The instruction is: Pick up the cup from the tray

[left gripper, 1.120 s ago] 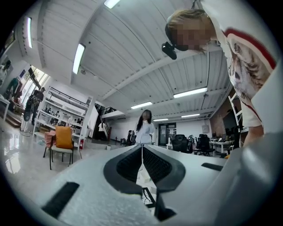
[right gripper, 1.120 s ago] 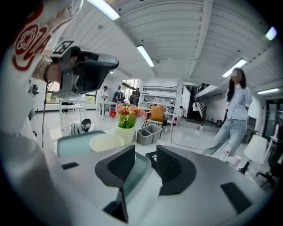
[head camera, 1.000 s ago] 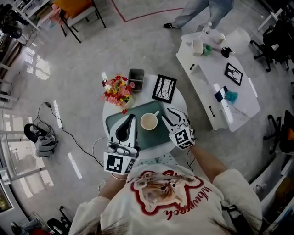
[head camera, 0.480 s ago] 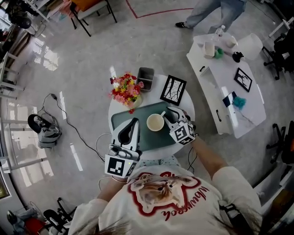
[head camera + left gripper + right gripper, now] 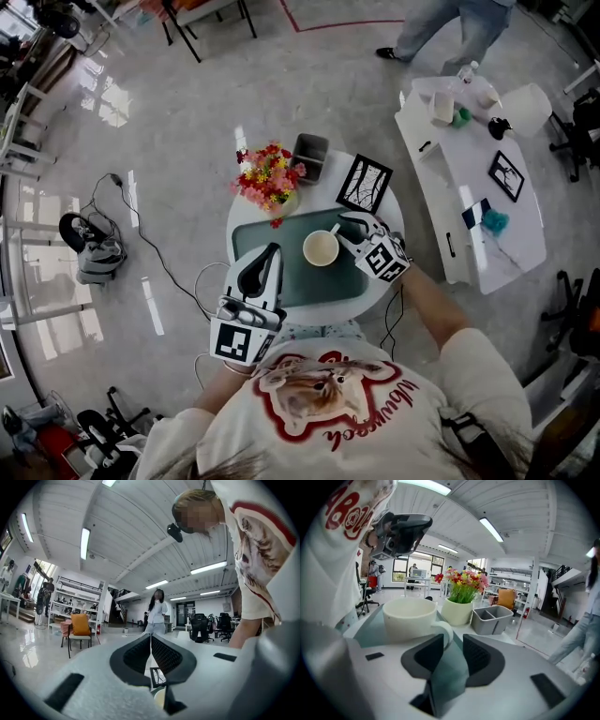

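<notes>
A cream cup [image 5: 321, 247] stands upright on the dark green tray [image 5: 302, 283] on a small round table. Its handle points toward my right gripper [image 5: 345, 232], which is open just to the cup's right. In the right gripper view the cup [image 5: 410, 618] fills the left middle, and its handle [image 5: 444, 631] sits just ahead of the gap of my right gripper [image 5: 453, 642], nearer the left jaw and not held. My left gripper [image 5: 272, 251] lies over the tray's left part, shut and empty. In the left gripper view that gripper [image 5: 150, 638] tilts upward, and only a sliver of the cup [image 5: 159, 698] shows.
A pot of red and yellow flowers [image 5: 270, 180], a grey divided bin [image 5: 309, 155] and a framed picture [image 5: 364, 185] stand behind the tray. A long white table [image 5: 473, 202] with small items is at the right. Another person [image 5: 441, 28] stands beyond; cables [image 5: 141, 253] lie on the floor.
My right gripper has moved in toward the cup's handle, narrowing the gap to it. The left gripper has stayed where it was on the tray. The head view has shifted slightly.
</notes>
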